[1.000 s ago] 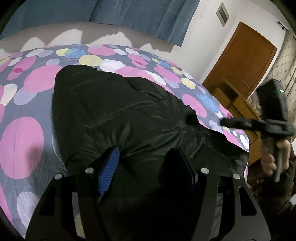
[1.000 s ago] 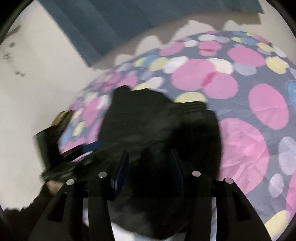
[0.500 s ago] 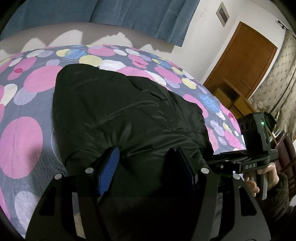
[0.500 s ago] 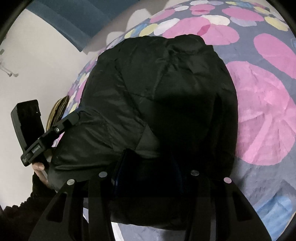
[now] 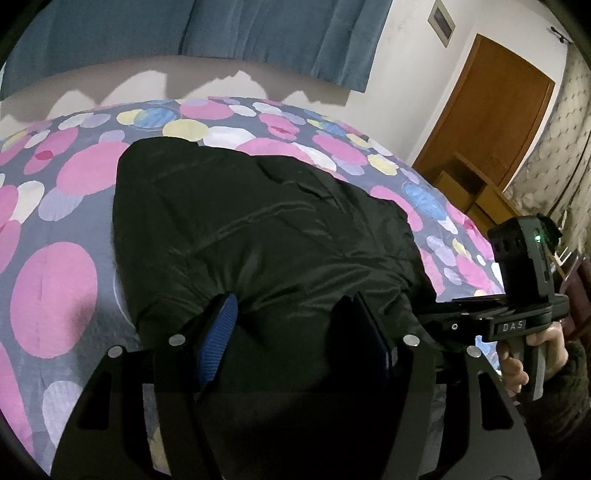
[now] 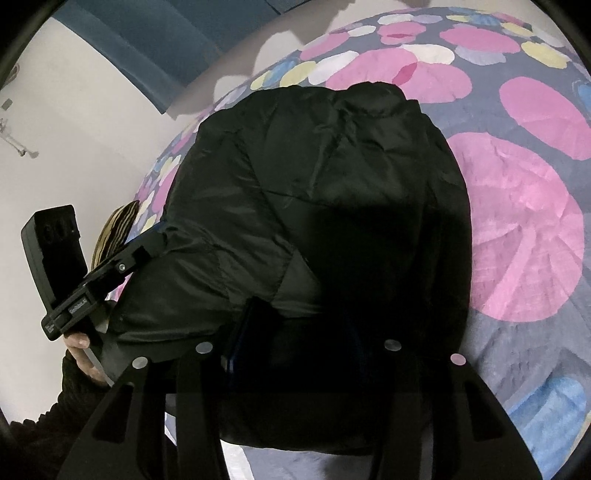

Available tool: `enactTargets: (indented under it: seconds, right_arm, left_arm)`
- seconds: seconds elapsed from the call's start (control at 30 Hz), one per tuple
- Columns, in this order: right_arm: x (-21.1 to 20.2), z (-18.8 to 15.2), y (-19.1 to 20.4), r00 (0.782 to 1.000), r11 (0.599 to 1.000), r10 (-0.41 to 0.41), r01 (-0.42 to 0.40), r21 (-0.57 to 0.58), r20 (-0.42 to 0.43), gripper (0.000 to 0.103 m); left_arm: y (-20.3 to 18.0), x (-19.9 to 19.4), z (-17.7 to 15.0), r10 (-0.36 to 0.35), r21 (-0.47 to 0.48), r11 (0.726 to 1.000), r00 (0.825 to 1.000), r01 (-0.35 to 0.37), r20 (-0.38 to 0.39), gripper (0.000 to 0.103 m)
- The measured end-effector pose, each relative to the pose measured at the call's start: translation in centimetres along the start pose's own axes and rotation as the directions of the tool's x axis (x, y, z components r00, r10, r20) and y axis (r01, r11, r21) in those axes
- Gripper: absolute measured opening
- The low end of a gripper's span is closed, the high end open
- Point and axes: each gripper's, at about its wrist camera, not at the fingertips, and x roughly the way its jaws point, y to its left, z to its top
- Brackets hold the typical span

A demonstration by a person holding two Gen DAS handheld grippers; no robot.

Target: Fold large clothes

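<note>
A large black padded jacket (image 5: 258,236) lies folded in a bulky mound on the bed; it also fills the right wrist view (image 6: 325,206). My left gripper (image 5: 291,332) is open, its blue-padded fingers (image 5: 218,336) standing wide apart at the jacket's near edge, with fabric bulging between them. My right gripper (image 6: 295,339) is open too, its fingers pressed against the jacket's near edge in deep shadow. Each gripper's body shows in the other's view, at the jacket's side: the right one (image 5: 517,295) and the left one (image 6: 74,273).
The bed has a grey cover with pink, yellow and blue dots (image 5: 55,295) (image 6: 524,229). Blue curtains (image 5: 221,33) hang behind it. A wooden door (image 5: 491,110) and a wooden cabinet (image 5: 476,192) stand at the right.
My right gripper has swung down from beside the jacket to its near edge and now rests against it. The jacket has settled flatter. My left gripper has hardly moved.
</note>
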Motion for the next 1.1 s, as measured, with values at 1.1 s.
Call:
enactTargets:
  seconds: [1.1]
  right_arm:
    - [-3.0, 4.0, -2.7, 0.987, 0.992, -0.068, 0.050, 0.119, 0.147, 0.083]
  left_arm:
    - [7.4, -1.3, -3.4, -0.163, -0.351, 0.920, 0.984, 0.176, 0.065, 0.097]
